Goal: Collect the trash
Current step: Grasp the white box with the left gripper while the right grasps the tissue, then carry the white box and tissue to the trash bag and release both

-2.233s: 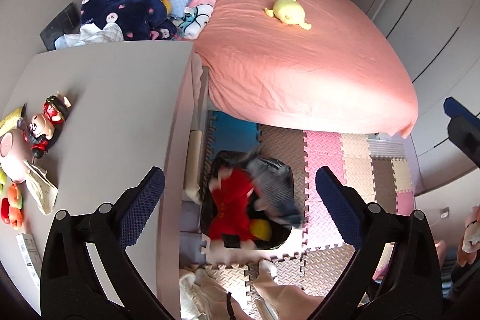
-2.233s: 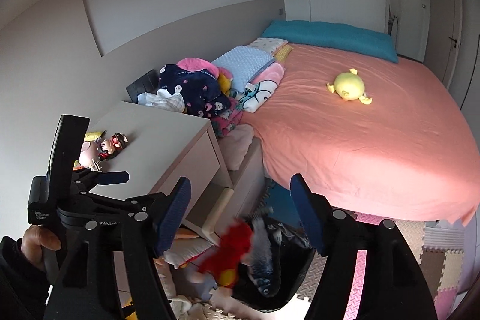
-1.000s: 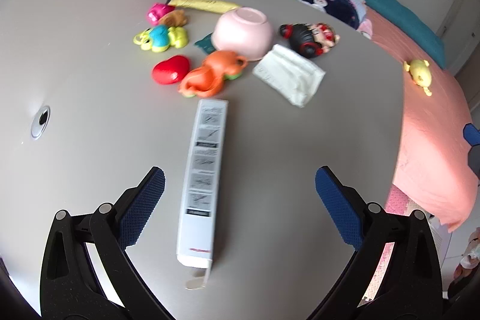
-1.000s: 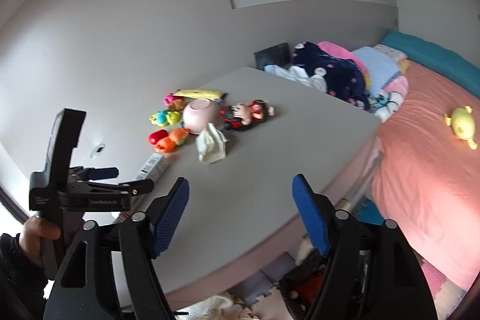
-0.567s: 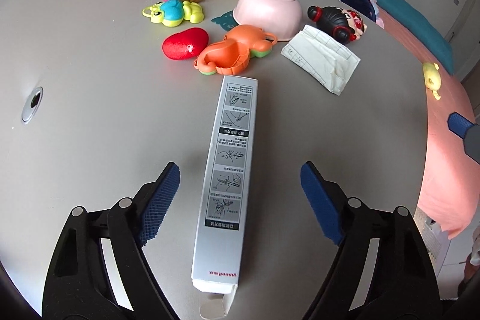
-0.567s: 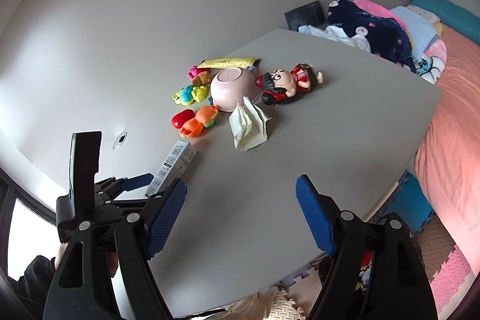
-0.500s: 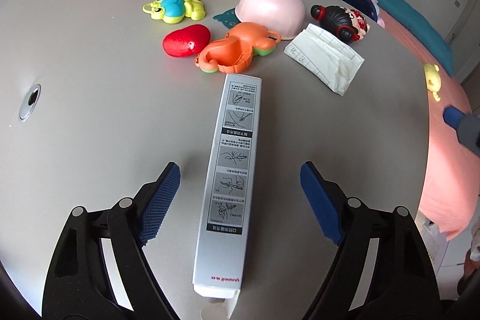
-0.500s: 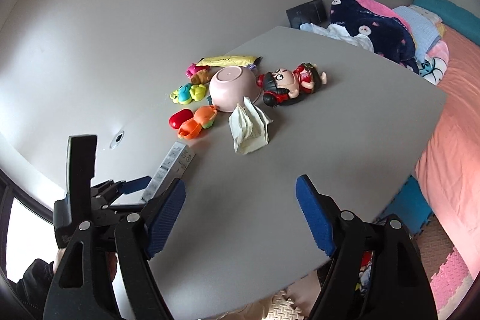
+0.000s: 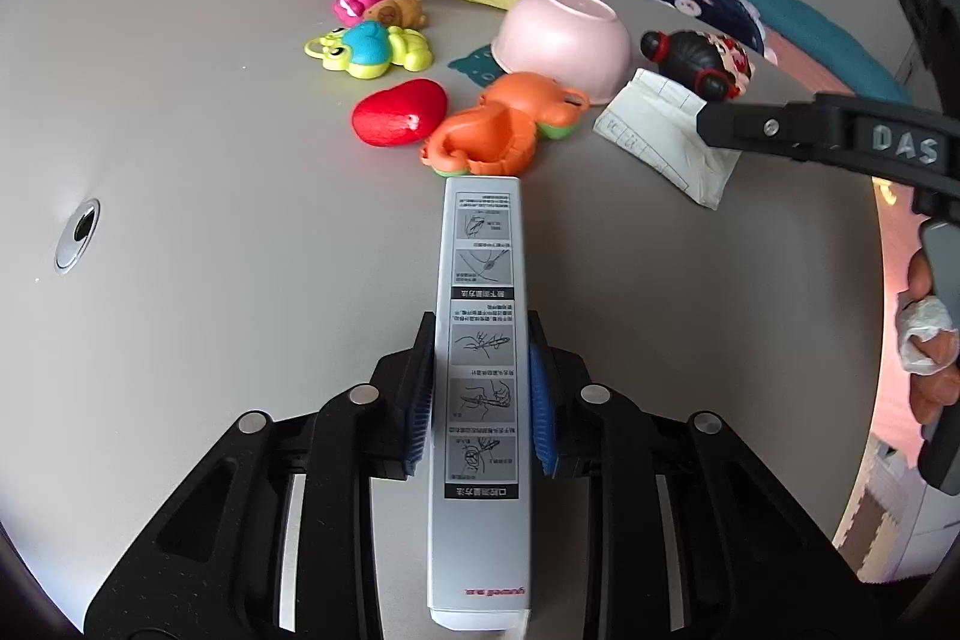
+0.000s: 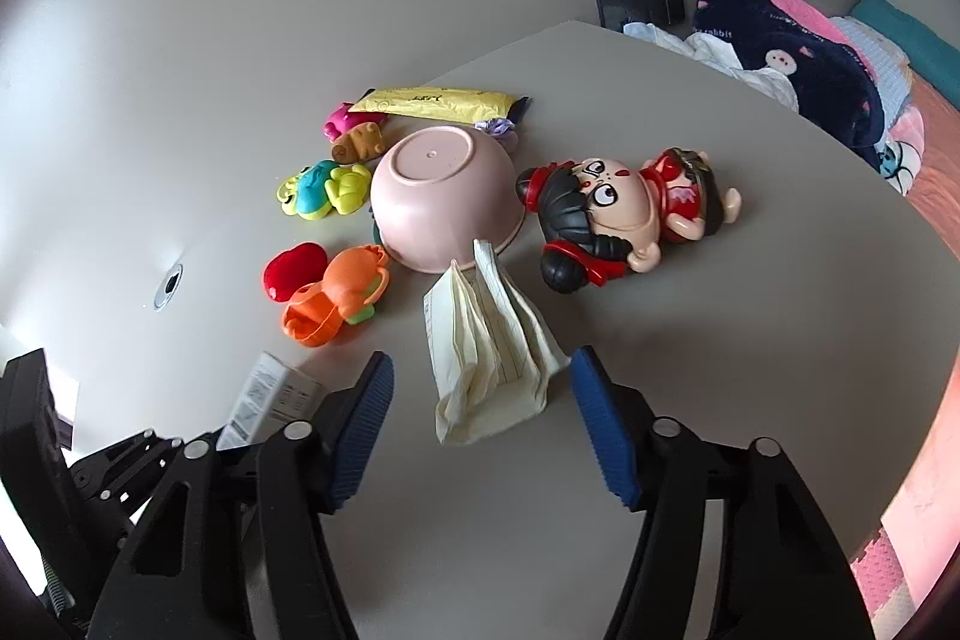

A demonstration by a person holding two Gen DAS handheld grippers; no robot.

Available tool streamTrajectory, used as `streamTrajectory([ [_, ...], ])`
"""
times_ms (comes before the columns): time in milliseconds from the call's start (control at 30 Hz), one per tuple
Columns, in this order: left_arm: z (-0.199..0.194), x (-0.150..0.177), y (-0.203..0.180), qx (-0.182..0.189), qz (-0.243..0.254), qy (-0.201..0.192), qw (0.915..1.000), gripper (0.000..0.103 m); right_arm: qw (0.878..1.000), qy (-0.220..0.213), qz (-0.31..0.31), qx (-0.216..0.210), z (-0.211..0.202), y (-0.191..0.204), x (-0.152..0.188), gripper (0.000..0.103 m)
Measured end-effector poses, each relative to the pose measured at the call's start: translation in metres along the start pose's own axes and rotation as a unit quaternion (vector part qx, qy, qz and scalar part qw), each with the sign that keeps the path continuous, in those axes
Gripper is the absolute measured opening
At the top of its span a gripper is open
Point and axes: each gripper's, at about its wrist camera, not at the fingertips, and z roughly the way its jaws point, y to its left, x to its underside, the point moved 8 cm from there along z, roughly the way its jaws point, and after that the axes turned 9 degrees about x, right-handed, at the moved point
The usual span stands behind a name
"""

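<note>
A long silver-white carton (image 9: 483, 250) with printed diagrams lies on the grey table (image 9: 210, 220), pointing away from me. My left gripper (image 9: 480, 340) is shut on it, its blue pads pressing both long sides. A folded cream paper (image 10: 486, 340) lies further right, in front of the bowl. My right gripper (image 10: 483, 370) hovers over the paper's near end. Its jaws are closing with the paper between them, and the pads stand clear of it. One of the right gripper's fingers (image 9: 780, 130) crosses the left wrist view above the paper (image 9: 666, 130).
An upturned pink bowl (image 10: 444, 196), a doll (image 10: 624, 214), an orange toy (image 10: 336, 304), a red toy (image 10: 294, 271) and a yellow wrapper (image 10: 438, 103) crowd the table beyond the paper. A cable hole (image 10: 170, 286) sits at left. Bedding (image 10: 780, 40) lies past the table's right edge.
My left jaws have closed onto the carton's sides. My right gripper has swung down and in over the folded paper, and its jaws have narrowed.
</note>
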Motion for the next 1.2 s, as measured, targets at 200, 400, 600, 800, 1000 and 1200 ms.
streamTrajectory([
  [200, 0.001, -0.001, 0.001, 0.007, -0.006, -0.002, 1.0, 0.027, 0.999, 0.02, -0.019, 0.018, 0.017, 0.007, 0.007, 0.016],
  [400, -0.001, 0.001, 0.002, 0.023, -0.013, 0.0, 0.9997, 0.027, 1.0, 0.021, -0.013, 0.004, 0.01, 0.006, 0.014, 0.001],
  [600, -0.016, -0.004, -0.002, 0.027, -0.012, -0.014, 0.9995, 0.027, 1.0, -0.001, -0.01, -0.007, -0.019, 0.006, 0.021, 0.001],
  [800, -0.035, -0.013, -0.017, 0.033, 0.006, -0.033, 0.9989, 0.027, 0.999, -0.033, 0.004, -0.013, -0.057, -0.004, 0.023, 0.001],
  [1000, -0.05, -0.017, -0.051, 0.05, 0.042, -0.041, 0.997, 0.027, 0.998, -0.062, 0.027, -0.017, -0.096, -0.017, 0.034, 0.001],
  [1200, -0.056, -0.02, -0.098, 0.076, 0.089, -0.041, 0.9923, 0.027, 0.994, -0.087, 0.059, -0.003, -0.134, -0.048, 0.054, 0.001],
])
